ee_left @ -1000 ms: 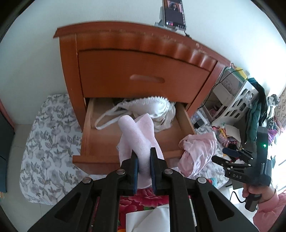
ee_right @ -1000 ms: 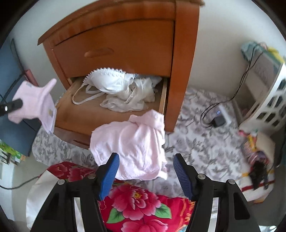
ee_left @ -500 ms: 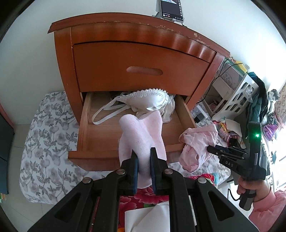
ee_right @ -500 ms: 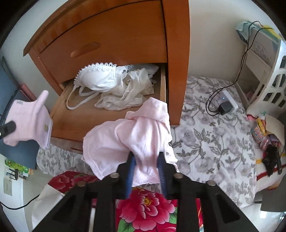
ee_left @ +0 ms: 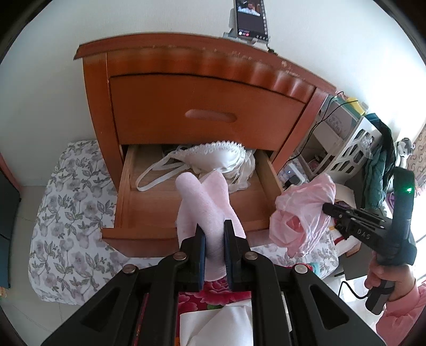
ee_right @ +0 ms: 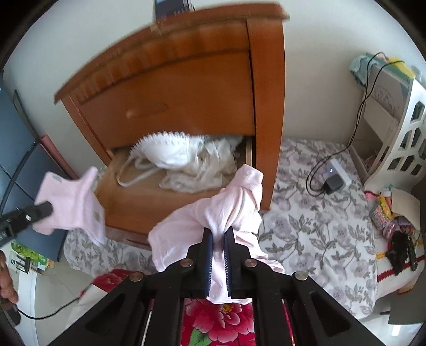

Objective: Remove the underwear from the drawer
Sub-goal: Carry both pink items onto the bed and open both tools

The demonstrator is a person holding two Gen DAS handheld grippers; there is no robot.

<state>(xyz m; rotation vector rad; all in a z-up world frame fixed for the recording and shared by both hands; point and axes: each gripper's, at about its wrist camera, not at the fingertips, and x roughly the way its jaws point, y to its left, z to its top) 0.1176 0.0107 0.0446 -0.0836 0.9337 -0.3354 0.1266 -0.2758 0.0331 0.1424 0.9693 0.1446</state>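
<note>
Two pieces of clothing are held in front of a wooden nightstand whose lower drawer stands pulled out. The left hand-held gripper is clenched on a pale pink fuzzy sock, which sticks up from between its pads just ahead of the drawer's front edge.

To its right, the right hand-held gripper has just been closing, and its pads now pinch a bunched light pink underwear garment. In the left wrist view the garment hangs from that hand-held gripper's tips, clear of the drawer and beside its right corner, with the person's right hand in a pink sleeve wrapped round the handle.

Beyond both hand-held grippers, inside the drawer, a white bra with a lace edge lies on a heap of white garments towards the back right; its straps trail across the bare wood on the left.

A phone stands on top of the nightstand. Below the hand-held grippers lie a grey floral sheet and a red flowered cloth. Far to the right stands a white openwork rack, with a charger and cable near it. The right wrist view is blurred.
</note>
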